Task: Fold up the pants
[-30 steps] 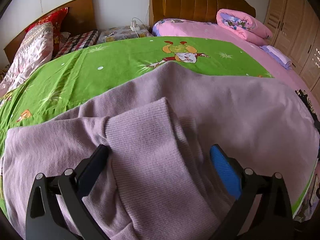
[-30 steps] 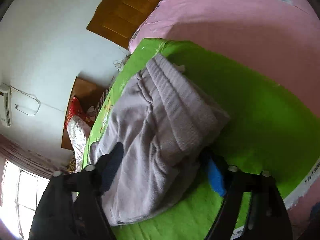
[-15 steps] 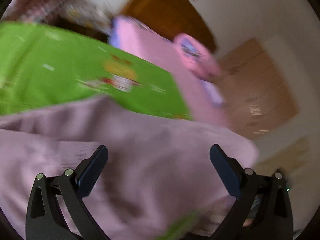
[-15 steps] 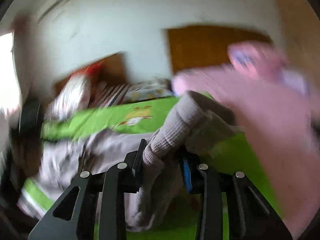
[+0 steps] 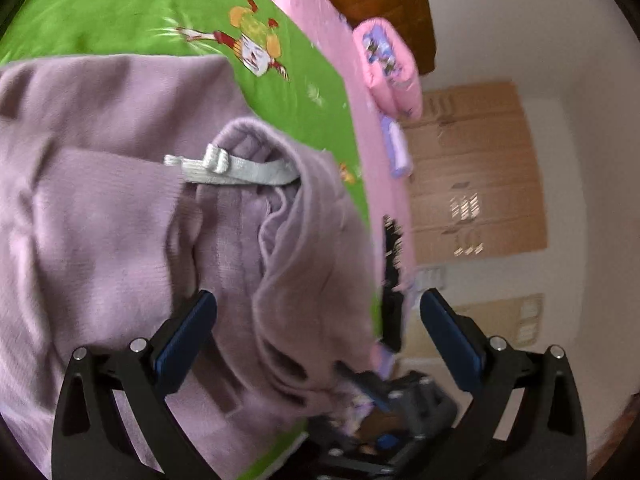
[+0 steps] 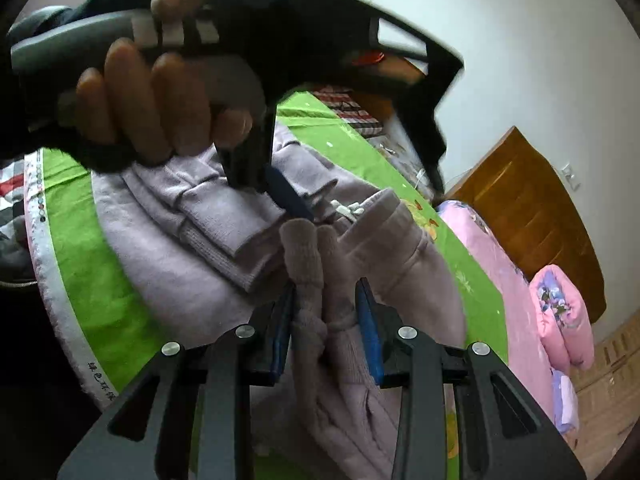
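The lilac knit pants (image 5: 120, 208) lie partly folded on a green sheet (image 5: 132, 12), with a grey drawstring (image 5: 236, 168) showing at the waistband. My left gripper (image 5: 320, 328) is open above the bunched pants, and no cloth is clamped between its blue pads. In the right wrist view the pants (image 6: 224, 216) lie in stacked folds. My right gripper (image 6: 324, 320) is shut on a bunched ribbed edge of the pants (image 6: 308, 280) and holds it up. The left gripper (image 6: 280, 188), held by a hand, hovers over the folded layers just beyond.
The green sheet (image 6: 80, 248) covers a bed with a white printed border near the front edge. A pink bed (image 6: 500, 280) with a rolled pink quilt (image 6: 560, 312) lies to the right. A wooden headboard (image 6: 520, 200) and wardrobe (image 5: 472, 168) stand behind.
My right gripper closed on the pants' ribbed edge and lifted it across over the rest. My left gripper stayed open, swung right and tilted over the bunched waistband.
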`<state>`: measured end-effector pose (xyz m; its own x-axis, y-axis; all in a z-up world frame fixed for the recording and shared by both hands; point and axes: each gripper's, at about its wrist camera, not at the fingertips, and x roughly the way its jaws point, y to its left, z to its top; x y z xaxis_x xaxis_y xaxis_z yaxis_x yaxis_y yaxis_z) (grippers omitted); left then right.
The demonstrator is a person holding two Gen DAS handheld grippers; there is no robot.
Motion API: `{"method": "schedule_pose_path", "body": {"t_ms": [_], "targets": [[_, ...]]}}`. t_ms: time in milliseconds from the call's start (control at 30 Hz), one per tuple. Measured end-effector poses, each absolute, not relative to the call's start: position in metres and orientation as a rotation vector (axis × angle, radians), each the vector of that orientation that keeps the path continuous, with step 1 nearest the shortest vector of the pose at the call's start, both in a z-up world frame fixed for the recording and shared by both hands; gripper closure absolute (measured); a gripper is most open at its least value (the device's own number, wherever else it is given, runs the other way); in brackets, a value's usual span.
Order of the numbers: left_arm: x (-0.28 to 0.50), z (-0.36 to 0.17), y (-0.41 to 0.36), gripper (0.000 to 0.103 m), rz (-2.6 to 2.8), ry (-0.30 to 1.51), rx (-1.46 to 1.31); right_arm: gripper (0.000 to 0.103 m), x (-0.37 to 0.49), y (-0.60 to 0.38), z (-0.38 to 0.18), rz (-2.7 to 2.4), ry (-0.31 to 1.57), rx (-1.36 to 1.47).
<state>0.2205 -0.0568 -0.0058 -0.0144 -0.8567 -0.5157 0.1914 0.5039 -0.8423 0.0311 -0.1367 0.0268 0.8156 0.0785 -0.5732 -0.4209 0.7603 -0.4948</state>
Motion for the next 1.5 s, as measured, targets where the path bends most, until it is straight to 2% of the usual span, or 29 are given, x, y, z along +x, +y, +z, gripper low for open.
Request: {"method": "schedule_pose_path", "body": {"t_ms": [100, 200, 333, 467, 633, 767, 833, 900, 967, 1000, 1033, 1100, 1200, 1367, 1500], "targets": [[0.222, 0.009, -0.070, 0.002, -0.919, 1.304, -0.571, 0.073, 0.028, -0.149, 0.036, 0.255, 0.516, -0.601], [0.219, 0.030, -0.064, 0.002, -0.900, 1.244, -0.568, 0.083, 0.019, -0.152, 0.043, 0.223, 0.472, -0.562], [0.204, 0.054, -0.043, 0.002, -0.864, 1.196, -0.551, 0.083, 0.017, -0.161, 0.048, 0.220, 0.442, -0.515], [0.207, 0.028, -0.066, 0.002, -0.905, 1.349, -0.500, 0.083, 0.018, -0.159, 0.043, 0.256, 0.451, -0.520], [0.238, -0.022, -0.133, 0.002, -0.916, 1.527, -0.387, 0.087, 0.013, -0.156, 0.043, 0.307, 0.445, -0.545], [0.249, -0.025, -0.164, 0.004, -0.909, 1.547, -0.283, 0.086, 0.009, -0.159, 0.046, 0.326, 0.442, -0.527], [0.250, -0.024, -0.162, 0.025, -0.870, 1.544, -0.241, 0.082, 0.008, -0.177, 0.048, 0.357, 0.474, -0.411], [0.248, -0.023, -0.159, 0.039, -0.859, 1.530, -0.205, 0.079, 0.006, -0.198, 0.046, 0.434, 0.538, -0.267], [0.246, -0.020, -0.155, 0.048, -0.860, 1.509, -0.195, 0.053, 0.002, -0.218, 0.038, 0.532, 0.623, -0.125], [0.245, -0.019, -0.154, 0.053, -0.864, 1.499, -0.194, 0.021, -0.004, -0.231, 0.034, 0.551, 0.640, -0.043], [0.244, -0.018, -0.153, 0.056, -0.873, 1.486, -0.201, 0.010, -0.012, -0.243, 0.032, 0.540, 0.623, 0.009], [0.242, -0.015, -0.154, 0.066, -0.880, 1.458, -0.199, 0.010, -0.024, -0.265, 0.034, 0.473, 0.600, 0.087], [0.237, -0.009, -0.161, 0.072, -0.881, 1.419, -0.172, 0.010, -0.034, -0.294, 0.045, 0.308, 0.548, 0.185], [0.230, 0.006, -0.159, 0.078, -0.880, 1.361, -0.189, 0.010, -0.018, -0.292, 0.012, 0.133, 0.795, 0.208], [0.225, 0.041, -0.158, 0.079, -0.917, 1.303, -0.236, 0.011, -0.007, -0.262, 0.000, 0.164, 0.807, 0.233]]}}
